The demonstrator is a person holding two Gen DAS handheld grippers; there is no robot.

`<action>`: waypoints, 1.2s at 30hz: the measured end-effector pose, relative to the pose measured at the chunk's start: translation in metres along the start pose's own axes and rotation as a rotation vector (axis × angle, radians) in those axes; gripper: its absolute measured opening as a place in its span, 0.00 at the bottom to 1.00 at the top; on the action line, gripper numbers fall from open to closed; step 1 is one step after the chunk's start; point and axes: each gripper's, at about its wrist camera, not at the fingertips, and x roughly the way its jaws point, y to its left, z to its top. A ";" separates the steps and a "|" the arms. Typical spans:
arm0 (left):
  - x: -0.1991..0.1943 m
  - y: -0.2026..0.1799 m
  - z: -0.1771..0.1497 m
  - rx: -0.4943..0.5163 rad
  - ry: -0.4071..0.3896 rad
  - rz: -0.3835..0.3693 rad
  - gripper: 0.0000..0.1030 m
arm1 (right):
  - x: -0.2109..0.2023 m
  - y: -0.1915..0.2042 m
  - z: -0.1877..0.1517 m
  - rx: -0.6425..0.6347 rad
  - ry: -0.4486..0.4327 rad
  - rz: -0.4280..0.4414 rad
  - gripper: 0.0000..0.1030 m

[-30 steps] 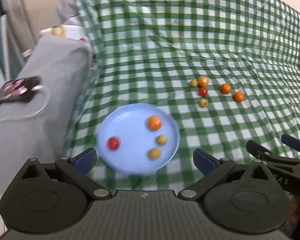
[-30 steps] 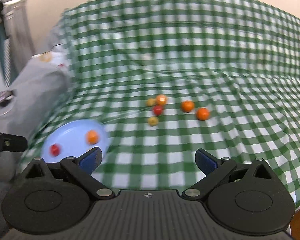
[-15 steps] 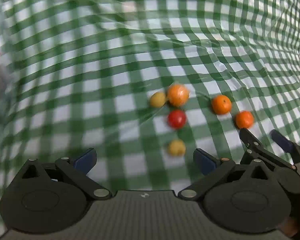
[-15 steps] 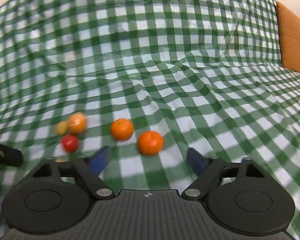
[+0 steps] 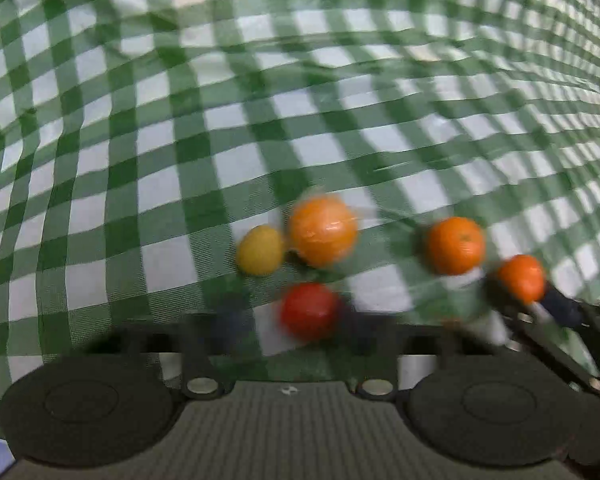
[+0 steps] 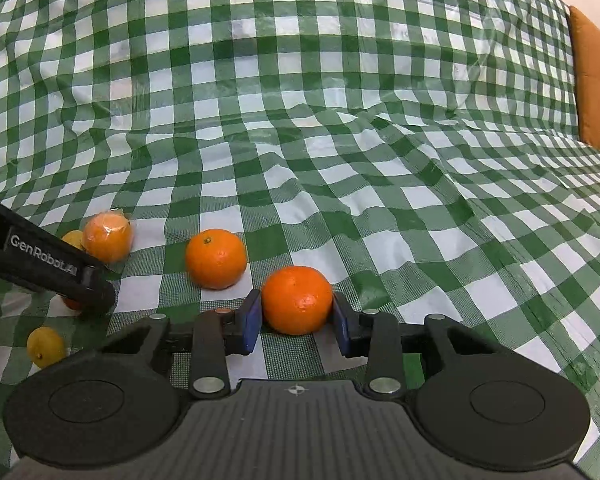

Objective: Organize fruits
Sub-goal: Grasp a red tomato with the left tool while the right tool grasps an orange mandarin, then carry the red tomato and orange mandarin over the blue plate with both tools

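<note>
Loose fruits lie on the green checked cloth (image 6: 300, 128). My right gripper (image 6: 296, 322) has an orange mandarin (image 6: 297, 296) between its blue pads; the jaws are closing and both pads touch it. In the left wrist view a red tomato (image 5: 310, 310) sits between the fingers of my left gripper (image 5: 296, 322), whose jaws are closing. They are too smeared to show whether they press it. Beyond lie a yellow fruit (image 5: 260, 250), a wrapped orange (image 5: 323, 230) and a second mandarin (image 5: 455, 245). Another yellow fruit (image 6: 46, 346) lies near left.
An orange cushion (image 6: 596, 88) stands at the right edge. The cloth is wrinkled and rises toward the back. The left gripper's black finger (image 6: 48, 260) crosses the right wrist view at the left, over the tomato.
Both grippers came down from above the blue plate to the loose fruits, and the plate left view. Both pairs of jaws went from wide to narrow, the right pair around a mandarin.
</note>
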 end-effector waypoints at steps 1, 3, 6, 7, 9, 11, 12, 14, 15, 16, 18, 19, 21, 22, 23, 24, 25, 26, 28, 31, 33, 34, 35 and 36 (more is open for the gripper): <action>-0.003 -0.004 0.000 0.015 -0.010 0.020 0.31 | -0.001 -0.001 0.001 0.008 0.002 -0.001 0.37; -0.011 -0.007 -0.003 0.032 -0.037 0.031 0.31 | -0.002 -0.002 0.002 0.024 0.003 0.001 0.37; -0.027 -0.006 -0.005 0.037 -0.047 0.028 0.31 | -0.014 0.001 -0.002 0.048 -0.008 -0.017 0.37; -0.036 -0.006 -0.006 0.040 -0.052 0.027 0.31 | -0.016 0.002 -0.003 0.050 -0.012 -0.021 0.37; -0.058 -0.004 -0.013 0.038 -0.061 0.027 0.31 | -0.020 0.004 -0.003 0.046 -0.023 -0.019 0.37; -0.082 -0.003 -0.024 0.036 -0.056 0.035 0.31 | -0.028 0.005 -0.004 0.042 -0.039 -0.013 0.37; -0.096 -0.001 -0.032 0.031 -0.056 0.034 0.31 | -0.033 0.006 -0.005 0.038 -0.045 -0.012 0.37; -0.123 0.003 -0.049 0.020 -0.053 0.035 0.31 | -0.049 0.006 -0.005 0.030 -0.049 -0.016 0.37; -0.138 0.007 -0.058 0.013 -0.048 0.038 0.31 | -0.058 0.004 -0.005 0.033 -0.050 -0.013 0.37; -0.152 0.011 -0.069 0.007 -0.043 0.044 0.31 | -0.070 0.003 -0.003 0.038 -0.052 -0.012 0.37; -0.181 0.018 -0.091 -0.006 -0.041 0.073 0.31 | -0.098 0.001 0.002 0.050 -0.068 0.016 0.37; -0.194 0.021 -0.100 -0.004 -0.044 0.093 0.31 | -0.115 -0.001 0.003 0.046 -0.083 0.042 0.37; -0.224 0.028 -0.124 -0.006 -0.059 0.132 0.31 | -0.155 -0.005 0.002 0.016 -0.105 0.080 0.37; -0.236 0.032 -0.134 -0.015 -0.056 0.135 0.31 | -0.176 -0.008 0.000 0.010 -0.109 0.105 0.37; -0.248 0.036 -0.144 -0.027 -0.050 0.136 0.31 | -0.196 -0.010 -0.003 0.008 -0.108 0.134 0.37; -0.260 0.039 -0.155 -0.042 -0.047 0.137 0.31 | -0.215 -0.005 -0.005 0.002 -0.104 0.159 0.37; -0.272 0.043 -0.165 -0.054 -0.047 0.137 0.31 | -0.236 0.001 -0.008 -0.010 -0.099 0.188 0.37; -0.283 0.045 -0.175 -0.064 -0.047 0.138 0.31 | -0.255 0.007 -0.011 -0.019 -0.094 0.222 0.37; -0.306 0.049 -0.193 -0.085 -0.057 0.145 0.31 | -0.293 0.021 -0.017 -0.030 -0.075 0.298 0.37; -0.338 0.054 -0.219 -0.107 -0.077 0.148 0.31 | -0.342 0.042 -0.026 -0.060 -0.048 0.409 0.37; -0.357 0.055 -0.237 -0.112 -0.082 0.172 0.31 | -0.369 0.054 -0.030 -0.077 -0.039 0.462 0.37; -0.364 0.057 -0.245 -0.118 -0.083 0.178 0.31 | -0.384 0.060 -0.033 -0.082 -0.039 0.485 0.37; -0.370 0.058 -0.254 -0.131 -0.085 0.184 0.31 | -0.395 0.065 -0.035 -0.090 -0.043 0.500 0.37; -0.375 0.060 -0.262 -0.146 -0.085 0.185 0.31 | -0.405 0.069 -0.036 -0.105 -0.049 0.506 0.37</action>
